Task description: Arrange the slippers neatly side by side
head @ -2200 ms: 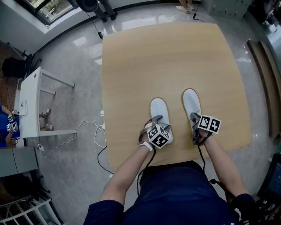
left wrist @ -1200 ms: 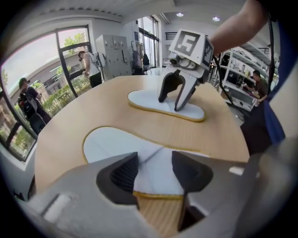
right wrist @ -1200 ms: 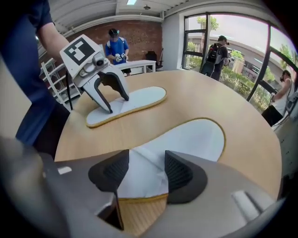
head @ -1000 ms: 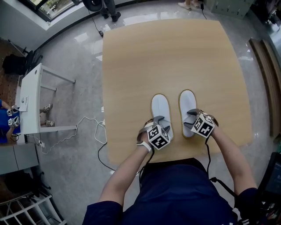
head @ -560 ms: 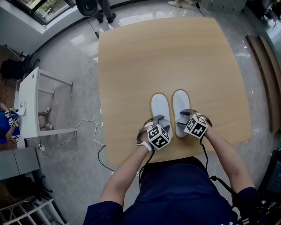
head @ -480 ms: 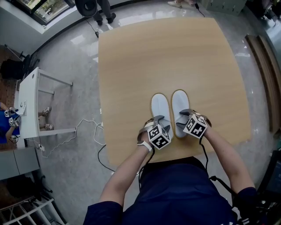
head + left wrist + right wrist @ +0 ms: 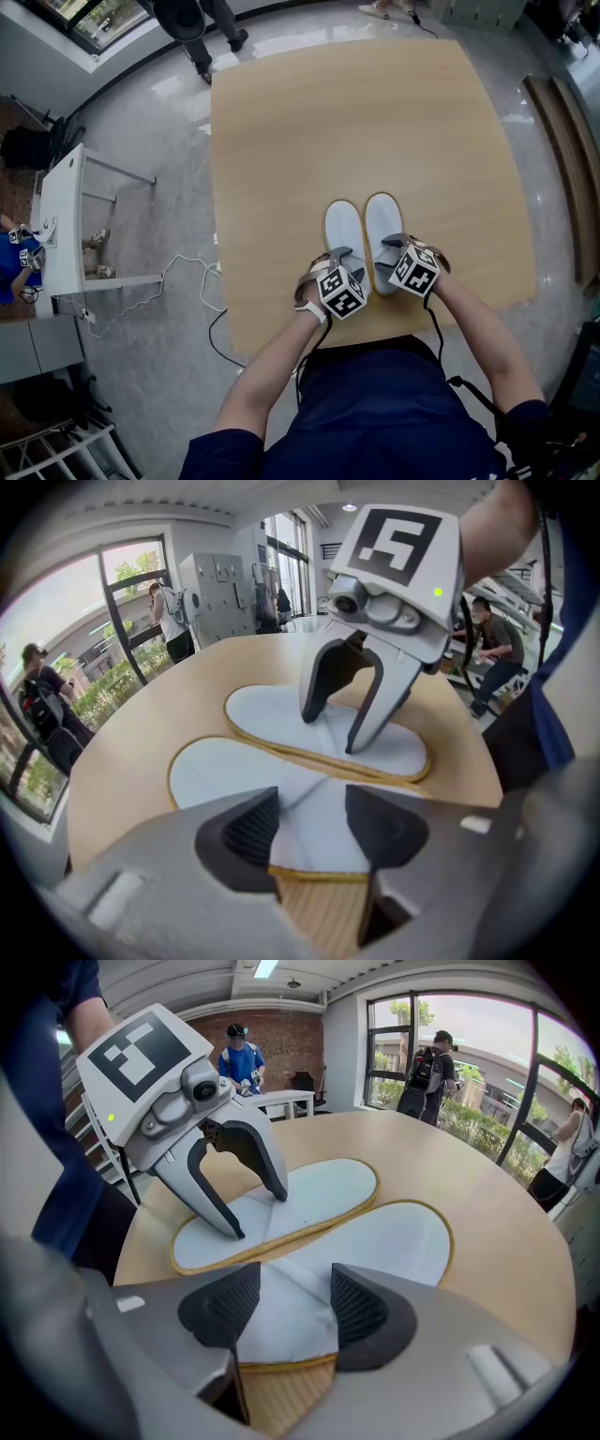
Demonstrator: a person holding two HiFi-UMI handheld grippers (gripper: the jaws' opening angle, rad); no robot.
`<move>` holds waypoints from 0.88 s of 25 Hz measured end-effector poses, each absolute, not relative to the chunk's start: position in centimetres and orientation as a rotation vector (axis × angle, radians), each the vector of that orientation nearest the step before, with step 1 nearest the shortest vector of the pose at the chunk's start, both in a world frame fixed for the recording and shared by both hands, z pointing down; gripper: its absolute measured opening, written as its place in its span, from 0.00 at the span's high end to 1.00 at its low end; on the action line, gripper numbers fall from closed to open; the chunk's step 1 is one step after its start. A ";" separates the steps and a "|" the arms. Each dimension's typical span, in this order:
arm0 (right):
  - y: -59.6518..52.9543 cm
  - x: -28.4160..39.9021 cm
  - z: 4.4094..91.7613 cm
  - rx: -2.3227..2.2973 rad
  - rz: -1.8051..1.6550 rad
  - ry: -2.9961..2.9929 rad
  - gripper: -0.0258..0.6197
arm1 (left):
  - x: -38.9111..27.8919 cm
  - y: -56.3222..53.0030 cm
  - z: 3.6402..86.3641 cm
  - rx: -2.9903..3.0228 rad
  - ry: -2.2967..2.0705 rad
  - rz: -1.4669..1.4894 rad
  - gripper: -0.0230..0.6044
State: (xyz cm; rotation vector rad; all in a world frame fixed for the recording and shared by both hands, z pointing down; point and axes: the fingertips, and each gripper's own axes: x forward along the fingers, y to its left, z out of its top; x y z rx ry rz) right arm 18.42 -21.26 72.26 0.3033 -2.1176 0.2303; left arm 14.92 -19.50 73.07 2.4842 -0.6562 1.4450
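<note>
From up top I see the two white slippers lying toes away from me on the near part of the wooden table point(image 7: 356, 122), close to its front edge. The left slipper point(image 7: 342, 228) and the right slipper point(image 7: 382, 220) run parallel, their yellow-trimmed inner edges touching or all but touching along most of their length, and their toes are nearly level. My left gripper point(image 7: 335, 256) sits over the heel half of the left slipper. Looking along its jaws, I see the two dark ribbed pads standing partway apart with the slipper's white upper band bunched up between them, so they pinch that band rather than meeting each other. My right gripper point(image 7: 391, 248) is over the same part of the right slipper. In its own view the pads are likewise a little apart, and the folded white band fills the gap between them, nipped from both sides. Each gripper view also shows the other gripper from the side, its fingertips down on its own slipper with the band's crease between them. Both soles look flat on the table. A white cable point(image 7: 178, 281) lies on the floor to the left of the table.
</note>
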 end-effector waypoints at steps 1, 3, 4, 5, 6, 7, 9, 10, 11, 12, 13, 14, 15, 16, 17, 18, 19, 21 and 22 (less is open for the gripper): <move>-21.4 18.2 71.5 0.333 0.240 -2.149 0.61 | 14.9 -19.6 72.6 2.493 -0.675 1.436 0.61; -21.5 18.0 68.8 0.416 0.280 -2.245 0.70 | 14.8 -20.1 70.2 2.527 -0.751 1.349 0.71; -21.4 17.9 67.1 0.459 0.303 -2.296 0.72 | 14.7 -20.4 68.4 2.547 -0.801 1.272 0.72; -21.2 18.0 65.5 0.504 0.325 -2.343 0.74 | 14.4 -20.6 66.4 2.564 -0.857 1.184 0.75; -21.0 18.2 63.8 0.553 0.347 -2.385 0.78 | 14.0 -20.6 64.3 2.573 -0.914 1.091 0.80; -20.8 18.5 62.3 0.610 0.376 -2.424 0.83 | 13.5 -20.6 62.5 2.573 -0.970 0.991 0.86; -20.6 19.4 59.4 0.744 0.478 -2.493 0.94 | 13.0 -20.3 59.0 2.549 -1.053 0.778 0.96; -20.6 19.7 58.0 0.810 0.540 -2.527 0.94 | 13.0 -20.0 57.5 2.535 -1.074 0.682 0.96; -20.5 19.9 56.7 0.870 0.593 -2.560 0.94 | 13.0 -19.7 56.0 2.529 -1.084 0.604 0.96; -20.3 20.0 55.4 0.920 0.627 -2.591 0.94 | 13.1 -19.4 54.6 2.530 -1.084 0.544 0.96; -20.2 20.0 54.2 0.960 0.640 -2.616 0.94 | 13.4 -19.0 53.5 2.533 -1.077 0.497 0.96; -19.9 19.9 53.3 0.986 0.640 -2.638 0.94 | 13.7 -18.7 52.5 2.533 -1.064 0.451 0.96; -19.6 19.7 52.4 0.999 0.637 -2.658 0.94 | 14.0 -18.5 51.6 2.526 -1.048 0.402 0.96; -19.3 19.5 51.7 1.005 0.634 -2.678 0.94 | 14.3 -18.5 50.9 2.514 -1.034 0.355 0.96; -19.2 19.3 51.0 1.010 0.630 -2.699 0.94 | 14.6 -18.6 50.1 2.506 -1.026 0.318 0.96; -19.1 19.2 50.2 1.017 0.624 -2.716 0.94 | 14.8 -18.7 49.4 2.505 -1.026 0.294 0.96; -19.0 19.1 49.5 1.027 0.613 -2.729 0.94 | 15.0 -18.9 48.7 2.512 -1.033 0.284 0.96; -18.9 19.2 48.5 1.056 0.581 -2.740 0.94 | 15.3 -19.0 47.5 2.517 -1.053 0.271 0.96; -18.9 19.3 48.2 1.073 0.570 -2.739 0.94 | 15.4 -18.9 47.0 2.505 -1.065 0.258 0.96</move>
